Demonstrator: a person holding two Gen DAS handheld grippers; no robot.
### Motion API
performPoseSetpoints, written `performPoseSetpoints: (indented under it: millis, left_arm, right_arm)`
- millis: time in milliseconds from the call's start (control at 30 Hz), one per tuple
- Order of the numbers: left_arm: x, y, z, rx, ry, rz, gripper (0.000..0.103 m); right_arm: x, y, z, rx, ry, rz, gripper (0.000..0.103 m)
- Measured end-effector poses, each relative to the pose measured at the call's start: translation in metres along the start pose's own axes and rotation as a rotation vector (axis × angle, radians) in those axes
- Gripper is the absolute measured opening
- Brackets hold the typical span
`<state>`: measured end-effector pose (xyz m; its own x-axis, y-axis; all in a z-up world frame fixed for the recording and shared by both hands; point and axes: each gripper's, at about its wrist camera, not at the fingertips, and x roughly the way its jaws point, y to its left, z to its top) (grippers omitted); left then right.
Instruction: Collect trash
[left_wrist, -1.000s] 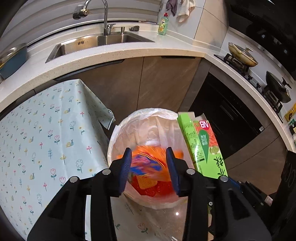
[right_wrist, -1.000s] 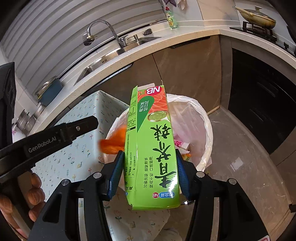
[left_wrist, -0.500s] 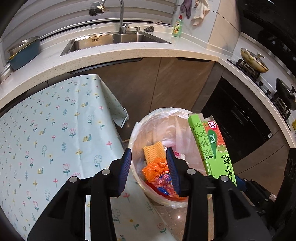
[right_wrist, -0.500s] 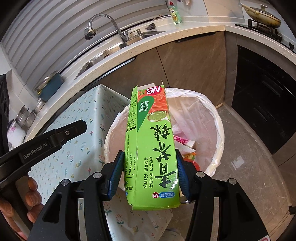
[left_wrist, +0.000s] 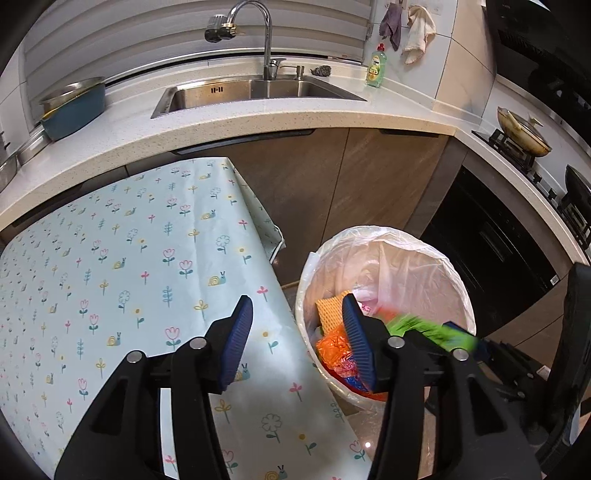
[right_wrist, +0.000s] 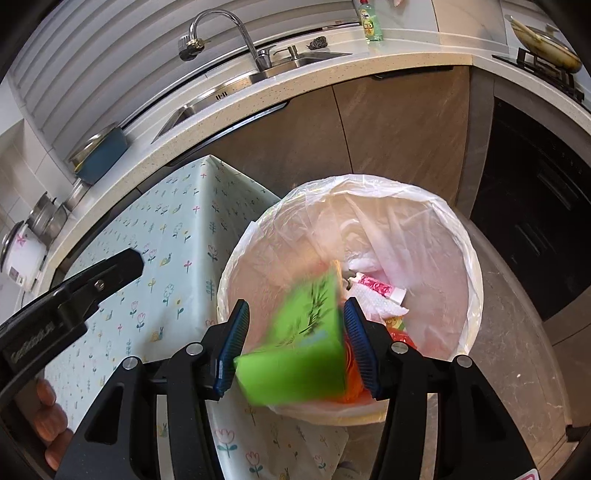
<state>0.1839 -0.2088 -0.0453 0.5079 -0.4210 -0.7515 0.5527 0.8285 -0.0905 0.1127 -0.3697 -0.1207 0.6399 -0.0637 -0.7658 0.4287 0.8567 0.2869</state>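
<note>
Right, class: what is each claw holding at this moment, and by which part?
Left claw: nothing; its jaws have just been opening, empty. Right claw: green carton sits blurred and tilted between its jaws; a grip cannot be told.

Table (left_wrist: 110, 266) – floral cloth; floor (right_wrist: 517, 332) – lined bin (right_wrist: 476, 280).
</note>
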Motion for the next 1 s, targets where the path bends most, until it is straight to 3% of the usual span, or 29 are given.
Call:
performPoseSetpoints:
  millis: [233,433,1000]
  left_arm:
    - [-0.012,0.009,-0.004,0.004,-0.028,0.041,0.062]
    - [-0.023,0.016,-0.008,-0.011,-0.039,0.053,0.063]
    - [-0.058,0.024,-0.025,-0.025,-0.072,0.084,0.074]
  right_arm:
    - [-0.012,0.012,0.005,-0.012,-0.032,0.011,0.054]
    - [-0.025,0.023,0.0,-0.032,-0.042,0.023,0.055]
    - [-0.064,0.043,-0.017,-0.097,-0.09,-0.007,0.072]
